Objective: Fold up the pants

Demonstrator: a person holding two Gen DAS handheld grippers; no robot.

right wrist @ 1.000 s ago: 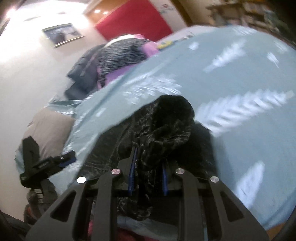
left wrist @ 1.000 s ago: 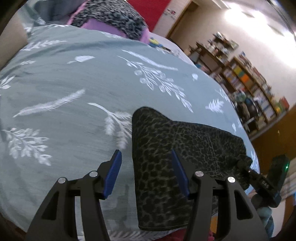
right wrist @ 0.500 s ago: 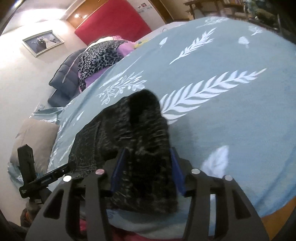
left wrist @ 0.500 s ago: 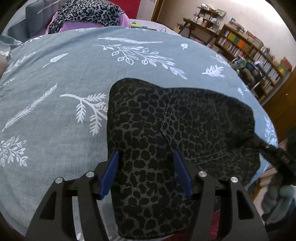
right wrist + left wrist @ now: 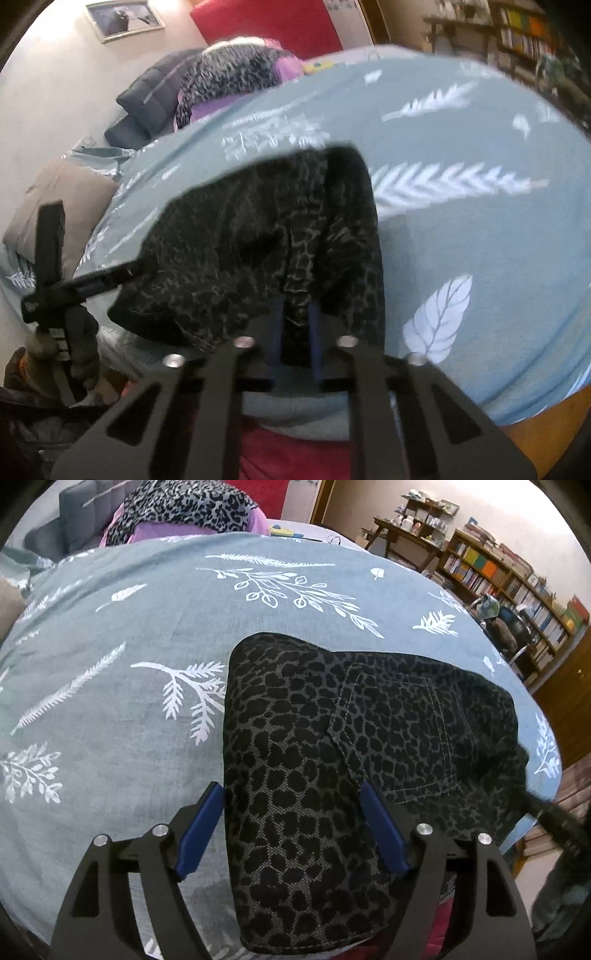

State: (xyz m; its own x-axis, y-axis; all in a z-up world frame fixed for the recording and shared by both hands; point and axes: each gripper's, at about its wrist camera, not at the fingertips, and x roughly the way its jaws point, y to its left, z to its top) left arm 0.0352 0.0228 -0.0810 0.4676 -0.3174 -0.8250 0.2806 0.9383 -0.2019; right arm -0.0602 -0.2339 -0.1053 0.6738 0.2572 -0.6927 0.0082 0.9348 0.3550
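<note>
The dark leopard-print pants (image 5: 332, 760) lie folded on the grey-green leaf-print bedspread (image 5: 129, 635) near its front edge, back pocket facing up. My left gripper (image 5: 291, 805) is open, its blue pads on either side of the near left end of the pants, not closed on them. In the right wrist view the pants (image 5: 258, 236) look blurred. My right gripper (image 5: 295, 325) is shut on a fold of the pants at their right end. The left gripper also shows in the right wrist view (image 5: 55, 291), at the far left.
A pile of leopard-print and purple clothes (image 5: 184, 509) lies at the far end of the bed. Bookshelves (image 5: 517, 579) stand along the right wall. A beige pillow (image 5: 59, 206) lies at the left. The bedspread edge (image 5: 406, 417) runs close below my right gripper.
My left gripper slid right until it straddled the pants' end, staying open. My right gripper opened half a second ago and has closed on the fabric again.
</note>
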